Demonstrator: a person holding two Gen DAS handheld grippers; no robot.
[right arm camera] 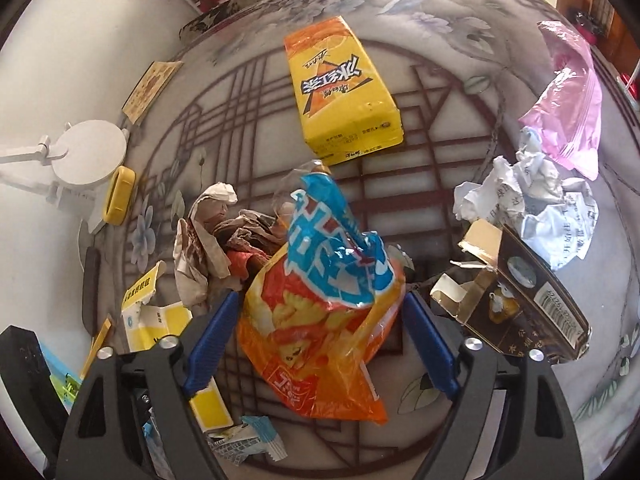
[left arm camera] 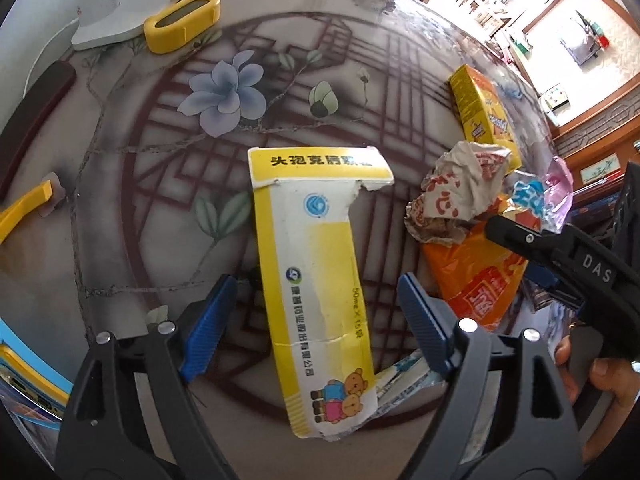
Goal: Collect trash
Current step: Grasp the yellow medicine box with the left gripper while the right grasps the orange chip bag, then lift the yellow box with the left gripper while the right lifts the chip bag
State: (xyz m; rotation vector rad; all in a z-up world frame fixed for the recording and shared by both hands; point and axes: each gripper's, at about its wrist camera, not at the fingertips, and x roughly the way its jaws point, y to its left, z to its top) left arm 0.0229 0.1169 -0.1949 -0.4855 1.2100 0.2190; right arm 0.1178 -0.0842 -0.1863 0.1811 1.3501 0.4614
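- The round table [left arm camera: 120, 184], printed with flowers and lattice, carries the scattered trash.
- The orange-and-blue snack bag [right arm camera: 320, 300] stands crumpled between the spread jaws of the right gripper [right arm camera: 320, 328]; the pads are clear of it.
- The torn yellow-and-white medicine box [left arm camera: 316, 280] lies flat between the wide-open jaws of the left gripper [left arm camera: 316, 320], untouched.
- The crumpled paper wrapper [left arm camera: 460, 196] lies just right of the box.

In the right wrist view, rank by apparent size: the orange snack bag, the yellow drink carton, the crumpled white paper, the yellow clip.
1. orange snack bag, though it lies nearest the camera, which inflates it
2. yellow drink carton
3. crumpled white paper, close to the carton, so that order is unsure
4. yellow clip, clearly smallest
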